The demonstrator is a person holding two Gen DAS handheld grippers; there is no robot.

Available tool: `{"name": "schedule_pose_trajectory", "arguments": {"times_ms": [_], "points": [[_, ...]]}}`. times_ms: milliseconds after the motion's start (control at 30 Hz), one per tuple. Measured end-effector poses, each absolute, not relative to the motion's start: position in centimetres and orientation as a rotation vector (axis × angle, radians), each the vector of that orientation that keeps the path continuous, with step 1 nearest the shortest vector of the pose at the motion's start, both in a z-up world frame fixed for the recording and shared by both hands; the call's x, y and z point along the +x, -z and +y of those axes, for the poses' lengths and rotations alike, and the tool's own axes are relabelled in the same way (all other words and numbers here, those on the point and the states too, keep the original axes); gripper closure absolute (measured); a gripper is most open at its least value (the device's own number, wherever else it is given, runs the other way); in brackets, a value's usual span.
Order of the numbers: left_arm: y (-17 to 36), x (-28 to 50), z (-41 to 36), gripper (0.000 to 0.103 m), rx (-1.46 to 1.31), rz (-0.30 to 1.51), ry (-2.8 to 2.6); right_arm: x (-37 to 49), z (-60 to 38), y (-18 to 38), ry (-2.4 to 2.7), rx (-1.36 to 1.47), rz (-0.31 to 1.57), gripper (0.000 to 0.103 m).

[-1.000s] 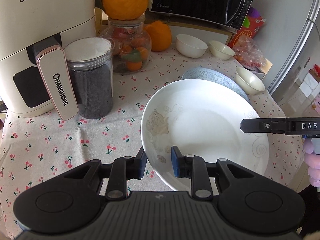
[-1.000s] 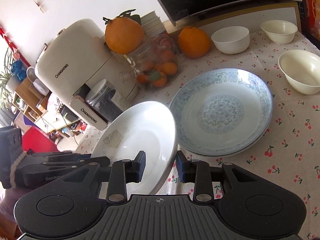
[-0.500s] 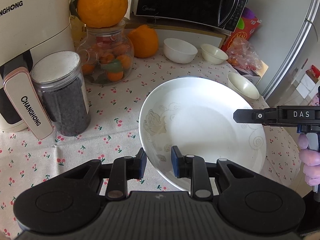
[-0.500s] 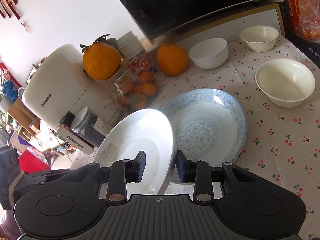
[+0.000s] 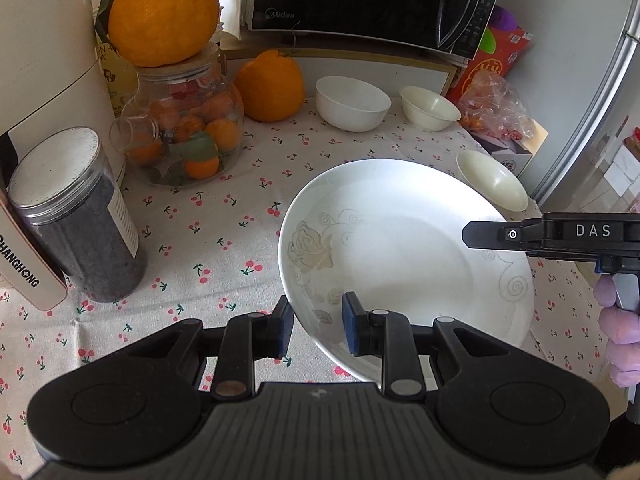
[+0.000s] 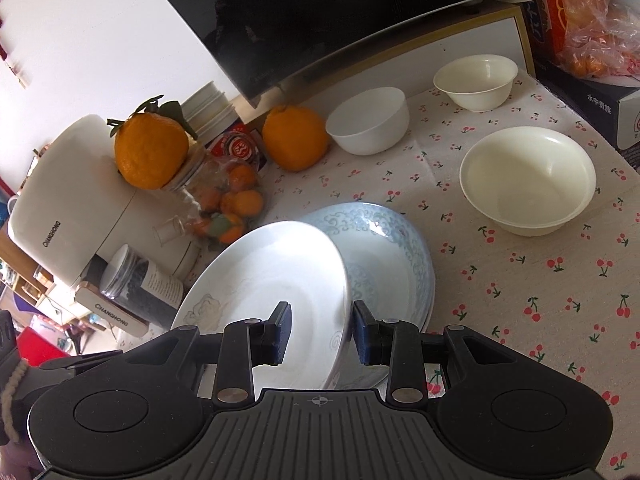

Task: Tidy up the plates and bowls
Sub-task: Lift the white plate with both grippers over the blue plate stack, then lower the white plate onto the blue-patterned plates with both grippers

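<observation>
A white plate point(image 5: 404, 248) with a faint rose print is held tilted above the table. My left gripper point(image 5: 316, 330) is shut on its near rim. My right gripper point(image 6: 320, 334) is shut on its opposite rim, where the white plate point(image 6: 264, 280) partly covers a blue-patterned plate point(image 6: 384, 248) lying on the tablecloth. The right gripper's finger point(image 5: 504, 235) shows at the plate's right edge in the left wrist view. A white bowl point(image 6: 368, 120), a small cream bowl point(image 6: 476, 80) and a larger cream bowl point(image 6: 528, 180) stand apart on the table.
An air fryer point(image 6: 68, 216), a dark-filled jar point(image 5: 72, 216), a glass jar of oranges point(image 5: 188, 136) with a large orange on top and a loose orange point(image 5: 270, 86) line the left and back. A microwave point(image 5: 360, 0) stands behind. A fridge point(image 5: 592, 100) is at right.
Both grippers have carried the white plate right and toward the back, so that it now overlaps the blue-patterned plate. The grip on the plate is unchanged.
</observation>
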State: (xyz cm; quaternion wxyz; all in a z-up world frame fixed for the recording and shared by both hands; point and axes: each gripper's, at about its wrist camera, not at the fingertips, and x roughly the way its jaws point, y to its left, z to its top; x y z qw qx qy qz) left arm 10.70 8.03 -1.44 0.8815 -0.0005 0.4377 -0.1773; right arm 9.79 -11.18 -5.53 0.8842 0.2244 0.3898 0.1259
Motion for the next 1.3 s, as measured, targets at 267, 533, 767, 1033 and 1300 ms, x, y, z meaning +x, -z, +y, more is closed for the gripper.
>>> {"name": "schedule_pose_trajectory", "arguments": {"times_ms": [267,533,767,1033,1300], "points": [[1.7,11.5,6.8,0.079,0.017,0.918,0.338,10.7,-11.9,6.1,-0.227,0.469,0.829,0.071],[1.9,12.0,5.4,0.079,0.062,0.922,0.318,11.3,-12.1,6.7,-0.178,0.459,0.85,0.071],[2.1,12.2,4.8,0.079,0.079,0.933,0.308,11.2,-12.0,6.7,-0.141,0.418,0.864,0.071],[2.2,12.0,3.6,0.078,0.156,0.926,0.262,11.0,-11.0,6.1,-0.112,0.345,0.868,0.071],[2.4,11.8,3.0,0.079,0.194,0.926,0.256,10.9,-10.7,6.0,-0.089,0.307,0.884,0.071]]}}
